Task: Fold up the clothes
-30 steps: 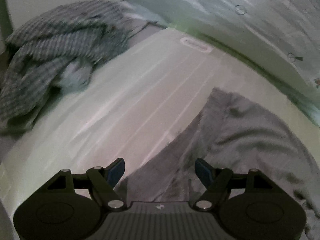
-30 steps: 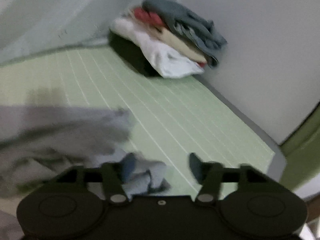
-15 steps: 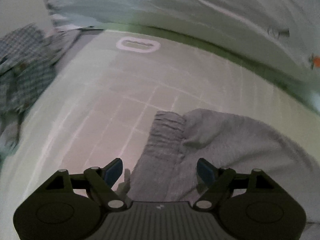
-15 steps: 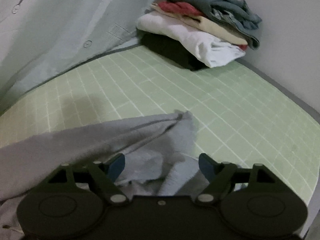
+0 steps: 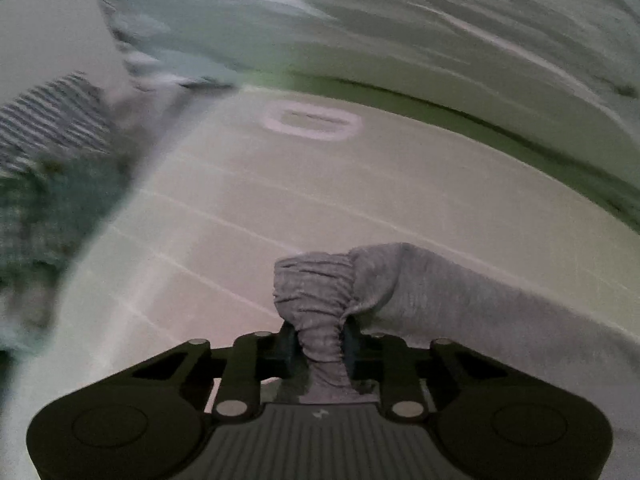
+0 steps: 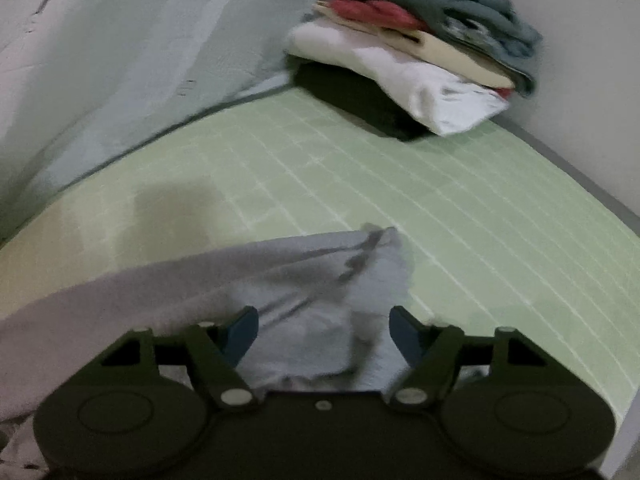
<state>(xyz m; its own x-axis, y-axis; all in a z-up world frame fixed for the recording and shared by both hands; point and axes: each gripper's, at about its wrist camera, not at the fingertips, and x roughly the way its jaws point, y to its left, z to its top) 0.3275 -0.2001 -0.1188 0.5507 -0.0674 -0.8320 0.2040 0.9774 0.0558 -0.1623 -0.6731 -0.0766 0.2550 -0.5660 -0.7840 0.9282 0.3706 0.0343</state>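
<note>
The left gripper (image 5: 318, 346) is clamping the gathered, ribbed band of the one grey garment (image 5: 460, 292), its jaws pressed close on the bunched cloth, while the right gripper (image 6: 323, 334) is standing wide with the garment's other end (image 6: 320, 280) lying between its spread blue pads (image 6: 242, 332), touching neither that can be seen. The garment is lying on the green gridded mat (image 6: 440, 200), its long axis running across between the two grippers, the banded end pointing away from the left one. One stack of folded clothes (image 6: 416, 52) is sitting at the mat's far corner by the wall, about five pieces counted by colour. One striped garment (image 5: 52, 132) is lying heaped, blurred, at the mat's left edge
</note>
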